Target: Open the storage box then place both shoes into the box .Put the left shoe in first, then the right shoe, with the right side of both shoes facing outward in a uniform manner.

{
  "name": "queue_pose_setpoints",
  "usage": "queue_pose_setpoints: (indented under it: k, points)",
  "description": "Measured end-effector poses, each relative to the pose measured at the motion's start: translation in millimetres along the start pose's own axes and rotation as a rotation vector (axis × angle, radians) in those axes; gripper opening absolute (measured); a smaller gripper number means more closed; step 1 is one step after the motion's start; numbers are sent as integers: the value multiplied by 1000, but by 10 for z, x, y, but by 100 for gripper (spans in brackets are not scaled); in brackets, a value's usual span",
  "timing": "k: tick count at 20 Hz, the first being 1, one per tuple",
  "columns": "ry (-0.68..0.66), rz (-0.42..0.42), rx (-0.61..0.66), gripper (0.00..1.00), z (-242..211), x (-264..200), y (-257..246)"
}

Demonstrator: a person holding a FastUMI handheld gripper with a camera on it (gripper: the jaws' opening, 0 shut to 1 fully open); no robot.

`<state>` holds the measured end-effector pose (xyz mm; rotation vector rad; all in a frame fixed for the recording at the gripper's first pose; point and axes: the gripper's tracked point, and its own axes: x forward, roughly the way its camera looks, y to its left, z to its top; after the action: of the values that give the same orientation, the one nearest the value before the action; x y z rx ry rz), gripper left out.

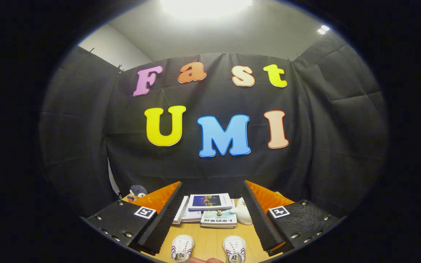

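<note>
Two small white shoes with red and blue side stripes stand side by side on the wooden table, toes pointing away from me: one shoe (182, 247) nearer the left finger, the other shoe (234, 248) nearer the right finger. My gripper (212, 195) is open, held above the table with its fingers spread wide and nothing between them. Both shoes lie low between the two fingers, under their span. A person's fingertip (206, 260) shows at the table's near edge between the shoes.
Beyond the shoes, a stack of books and booklets (210, 209) lies on the table (210, 239). A white plush toy (242, 212) sits by the right finger, a dark blue plush toy (136, 192) beyond the left finger. Black cloth walls close the booth.
</note>
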<state>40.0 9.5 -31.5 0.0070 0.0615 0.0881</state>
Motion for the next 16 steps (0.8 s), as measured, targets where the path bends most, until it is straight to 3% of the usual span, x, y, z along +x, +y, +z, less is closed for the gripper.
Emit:
queue_pose_setpoints:
  k: [16]
  points:
    - [433,424,97,97,-1410,336,1155]
